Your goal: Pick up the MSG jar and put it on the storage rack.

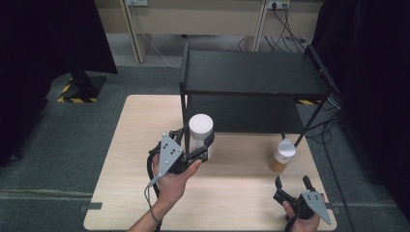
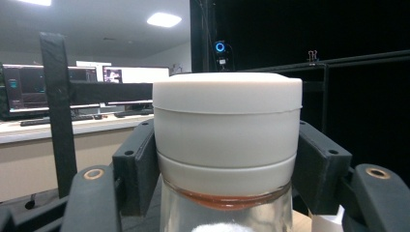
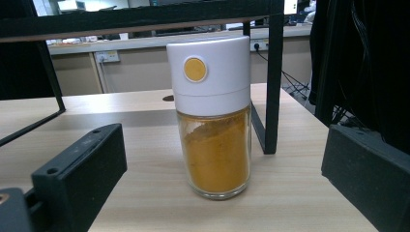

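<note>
- While the left gripper [image 1: 205,147] held the clear glass jar with the tall white lid [image 1: 200,128], its two black jaws were pressed tight on the lid's sides, one on each side.
- That jar hung in the air near the front left leg of the black metal shelf rack [image 1: 255,72], above the light wooden table [image 1: 130,159].
- It looked like the jar was being lifted to go on the rack.
- To do it well, the squeeze should have stayed firm, since the lid was smooth and could slip.
- The jar should have been kept straight up so that it would not tip.
- It should have gone around the rack's leg, not into it.
- The right gripper [image 1: 294,181] rested low near the table's front edge with its jaws wide apart, holding nothing.
- A small glass jar of yellow powder with a white cap [image 1: 282,156] stood on the table just ahead of it, beside the rack's right leg, not touched.
</note>
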`<state>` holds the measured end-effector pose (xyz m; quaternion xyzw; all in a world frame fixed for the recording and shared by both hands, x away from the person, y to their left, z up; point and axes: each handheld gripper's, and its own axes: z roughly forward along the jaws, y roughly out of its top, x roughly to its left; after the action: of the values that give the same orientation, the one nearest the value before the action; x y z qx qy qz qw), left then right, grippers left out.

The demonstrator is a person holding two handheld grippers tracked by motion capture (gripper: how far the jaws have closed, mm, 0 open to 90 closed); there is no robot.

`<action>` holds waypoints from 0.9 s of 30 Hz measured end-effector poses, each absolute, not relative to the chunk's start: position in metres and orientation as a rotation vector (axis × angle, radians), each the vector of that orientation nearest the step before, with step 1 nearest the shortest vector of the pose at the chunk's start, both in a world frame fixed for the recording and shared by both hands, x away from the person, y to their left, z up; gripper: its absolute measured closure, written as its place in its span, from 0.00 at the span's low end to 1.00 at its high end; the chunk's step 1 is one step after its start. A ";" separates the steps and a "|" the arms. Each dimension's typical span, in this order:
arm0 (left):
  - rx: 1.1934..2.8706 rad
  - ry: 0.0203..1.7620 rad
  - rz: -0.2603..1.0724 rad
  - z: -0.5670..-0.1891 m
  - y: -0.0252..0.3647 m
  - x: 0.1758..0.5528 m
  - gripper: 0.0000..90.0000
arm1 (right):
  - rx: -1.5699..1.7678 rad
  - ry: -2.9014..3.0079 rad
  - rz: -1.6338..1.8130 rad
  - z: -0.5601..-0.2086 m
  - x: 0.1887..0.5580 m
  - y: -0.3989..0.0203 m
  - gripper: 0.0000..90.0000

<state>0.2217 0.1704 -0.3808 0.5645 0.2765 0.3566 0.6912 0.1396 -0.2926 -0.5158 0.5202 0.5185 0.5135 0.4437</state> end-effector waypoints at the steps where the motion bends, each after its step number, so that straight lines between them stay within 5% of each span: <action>1: 1.261 0.618 0.799 -0.379 0.171 0.222 0.38 | 1.290 1.286 1.274 -0.516 0.140 -0.293 0.03; 27: 1.245 0.626 0.813 -0.348 0.168 0.237 0.38 | 1.293 1.293 1.275 -0.515 0.140 -0.294 0.03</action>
<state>0.2369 0.1680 -0.3480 0.5570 0.2800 0.3638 0.6921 0.1402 -0.2937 -0.5149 0.5206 0.5209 0.5134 0.4406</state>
